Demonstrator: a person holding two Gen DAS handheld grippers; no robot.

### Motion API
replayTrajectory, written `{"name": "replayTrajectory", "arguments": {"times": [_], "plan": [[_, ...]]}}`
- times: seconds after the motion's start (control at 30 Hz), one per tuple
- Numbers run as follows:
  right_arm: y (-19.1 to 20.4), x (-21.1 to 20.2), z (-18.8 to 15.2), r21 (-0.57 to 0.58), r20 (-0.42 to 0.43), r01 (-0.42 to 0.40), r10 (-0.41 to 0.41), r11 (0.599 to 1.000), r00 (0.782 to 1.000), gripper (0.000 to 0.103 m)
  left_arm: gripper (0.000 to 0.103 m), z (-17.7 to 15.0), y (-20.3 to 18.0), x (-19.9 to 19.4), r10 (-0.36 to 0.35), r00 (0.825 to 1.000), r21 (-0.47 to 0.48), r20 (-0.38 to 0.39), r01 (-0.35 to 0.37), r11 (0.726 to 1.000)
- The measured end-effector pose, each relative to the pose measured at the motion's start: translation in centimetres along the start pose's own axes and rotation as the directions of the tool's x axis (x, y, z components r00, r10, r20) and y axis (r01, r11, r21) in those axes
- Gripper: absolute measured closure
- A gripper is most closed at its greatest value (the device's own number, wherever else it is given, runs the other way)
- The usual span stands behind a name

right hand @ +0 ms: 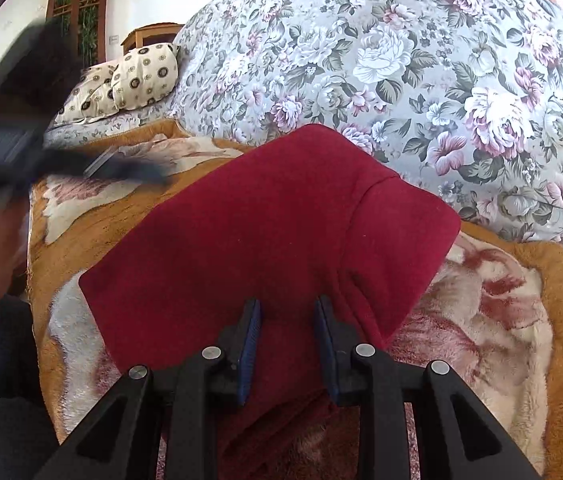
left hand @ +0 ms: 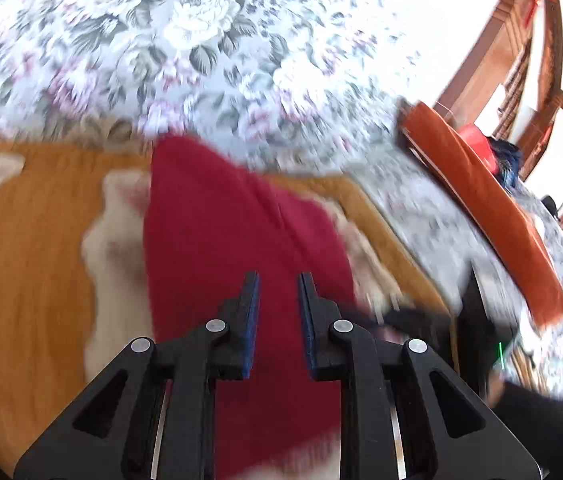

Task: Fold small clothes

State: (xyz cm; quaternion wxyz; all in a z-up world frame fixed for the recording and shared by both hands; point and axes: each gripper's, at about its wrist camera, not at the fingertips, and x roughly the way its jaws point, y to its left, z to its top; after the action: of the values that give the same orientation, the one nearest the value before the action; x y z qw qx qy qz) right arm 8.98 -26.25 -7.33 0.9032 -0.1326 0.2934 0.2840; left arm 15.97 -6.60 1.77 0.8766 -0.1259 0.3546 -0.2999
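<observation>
The dark red garment (right hand: 265, 216) lies flat on a tan plush blanket (right hand: 513, 320) spread over the bed, one folded corner pointing to 2 o'clock in the right wrist view. The right tongs (right hand: 287, 344) hang parted over its near edge, nothing between the blue pads (right hand: 251, 352). The left tongs (left hand: 277, 320) are likewise released above the garment (left hand: 233, 232); that view is motion-blurred. No writing can be read. A floral quilt (right hand: 401, 72) bunches up at 12 o'clock, patterned pillows (right hand: 137, 76) sit at 10 o'clock, and an orange-brown board (left hand: 481, 200) shows at 3 o'clock in the left view.
</observation>
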Motion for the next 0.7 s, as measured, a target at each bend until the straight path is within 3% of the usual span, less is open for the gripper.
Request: {"name": "replayTrajectory", "arguments": {"times": [0.1, 0.2, 0.27, 0.6, 0.7], "plan": [[0.0, 0.0, 0.0, 0.002, 0.003, -0.002, 0.002, 1.0, 1.0, 0.077, 0.087, 4.1, 0.8, 4.1, 0.041, 0.999, -0.008, -0.034, -0.041, 0.999], [0.0, -0.1, -0.1, -0.001, 0.005, 0.0, 0.0, 1.0, 1.0, 0.077, 0.087, 4.9, 3.5, 8.7, 0.122, 0.982, -0.074, -0.145, -0.133, 0.988], [0.0, -0.1, -0.1, -0.003, 0.007, 0.003, -0.003, 1.0, 1.0, 0.077, 0.087, 4.7, 4.8, 10.1, 0.152, 0.975, -0.095, -0.165, -0.169, 0.981], [0.5, 0.3, 0.0, -0.03, -0.002, 0.026, -0.026, 0.999, 1.0, 0.076, 0.093, 4.0, 6.4, 12.4, 0.256, 0.95, -0.111, -0.18, -0.278, 0.954], [0.8, 0.3, 0.0, -0.044, -0.006, 0.041, -0.041, 0.998, 0.999, 0.076, 0.093, 4.0, 6.2, 12.2, 0.253, 0.952, -0.101, -0.171, -0.273, 0.957]]}}
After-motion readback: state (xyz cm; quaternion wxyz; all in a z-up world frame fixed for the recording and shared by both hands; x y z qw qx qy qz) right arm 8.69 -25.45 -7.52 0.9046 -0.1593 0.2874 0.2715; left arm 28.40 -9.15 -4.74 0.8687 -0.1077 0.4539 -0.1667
